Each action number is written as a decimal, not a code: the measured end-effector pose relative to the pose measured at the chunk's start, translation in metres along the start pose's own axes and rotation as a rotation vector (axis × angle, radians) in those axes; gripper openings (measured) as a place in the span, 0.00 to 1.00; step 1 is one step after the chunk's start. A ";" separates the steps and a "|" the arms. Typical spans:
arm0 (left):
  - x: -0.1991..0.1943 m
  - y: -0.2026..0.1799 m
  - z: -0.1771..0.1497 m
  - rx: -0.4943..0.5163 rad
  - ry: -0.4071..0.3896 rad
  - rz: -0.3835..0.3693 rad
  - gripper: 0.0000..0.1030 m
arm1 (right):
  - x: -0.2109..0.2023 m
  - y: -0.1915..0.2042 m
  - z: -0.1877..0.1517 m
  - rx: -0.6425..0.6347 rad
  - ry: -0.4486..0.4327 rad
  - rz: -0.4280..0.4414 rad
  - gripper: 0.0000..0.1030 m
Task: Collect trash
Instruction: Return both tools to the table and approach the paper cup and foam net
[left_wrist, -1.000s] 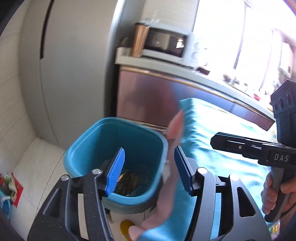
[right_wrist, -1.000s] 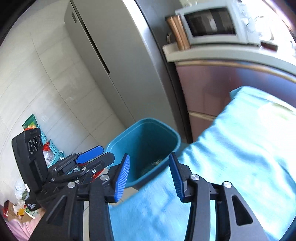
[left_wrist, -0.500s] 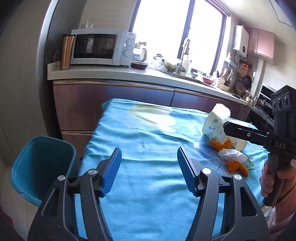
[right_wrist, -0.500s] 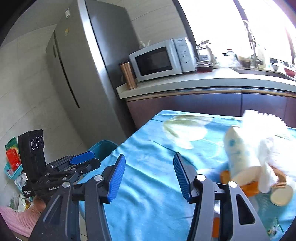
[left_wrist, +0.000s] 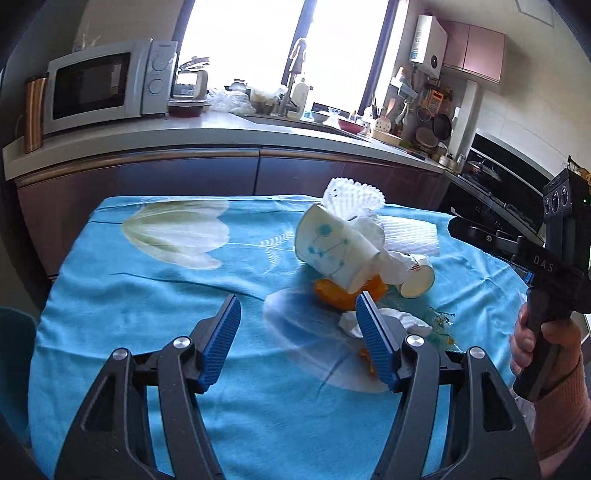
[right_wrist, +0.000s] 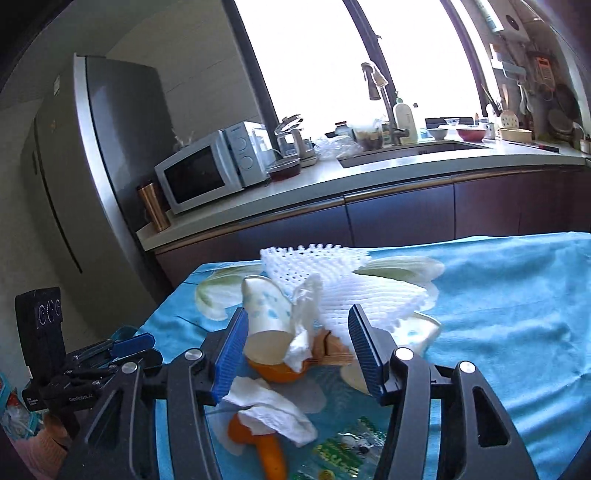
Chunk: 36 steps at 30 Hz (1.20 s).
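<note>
A trash pile lies on the blue tablecloth (left_wrist: 155, 295): a tipped blue-dotted paper cup (left_wrist: 332, 251) (right_wrist: 264, 312), white foam fruit netting (left_wrist: 402, 234) (right_wrist: 351, 280), crumpled tissues (left_wrist: 391, 321) (right_wrist: 273, 410), orange peel (left_wrist: 332, 293) (right_wrist: 271, 448) and a green wrapper (right_wrist: 343, 450). My left gripper (left_wrist: 297, 336) is open and empty, above the cloth just left of the pile. My right gripper (right_wrist: 295, 350) is open and empty, with its jaws on either side of the cup and tissue. The right gripper body (left_wrist: 546, 258) shows at the right of the left wrist view.
A teal bin edge (left_wrist: 14, 369) shows at the table's left end. Behind the table runs a counter (right_wrist: 332, 181) with a microwave (right_wrist: 210, 171) and sink. A tall fridge (right_wrist: 85, 166) stands at the left.
Both grippers swung from the teal bin by the fridge over to the table. They now face the trash pile, and the right gripper has closed in on the cup.
</note>
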<state>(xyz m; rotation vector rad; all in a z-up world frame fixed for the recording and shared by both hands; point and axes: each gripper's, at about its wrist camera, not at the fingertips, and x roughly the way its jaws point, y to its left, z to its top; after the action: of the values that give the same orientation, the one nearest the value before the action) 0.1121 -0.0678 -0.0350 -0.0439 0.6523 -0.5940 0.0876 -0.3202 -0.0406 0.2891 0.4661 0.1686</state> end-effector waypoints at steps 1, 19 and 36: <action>0.005 -0.003 0.003 0.000 0.008 -0.013 0.62 | 0.000 -0.005 -0.001 0.011 0.001 -0.012 0.53; 0.096 -0.025 0.056 -0.072 0.137 -0.045 0.68 | 0.030 -0.064 -0.006 0.193 0.030 -0.004 0.61; 0.124 0.002 0.046 -0.270 0.221 -0.157 0.55 | 0.046 -0.078 -0.009 0.277 0.075 0.089 0.21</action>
<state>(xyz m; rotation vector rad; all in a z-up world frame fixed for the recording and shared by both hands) 0.2186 -0.1392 -0.0679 -0.2868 0.9468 -0.6641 0.1310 -0.3819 -0.0920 0.5770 0.5520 0.2024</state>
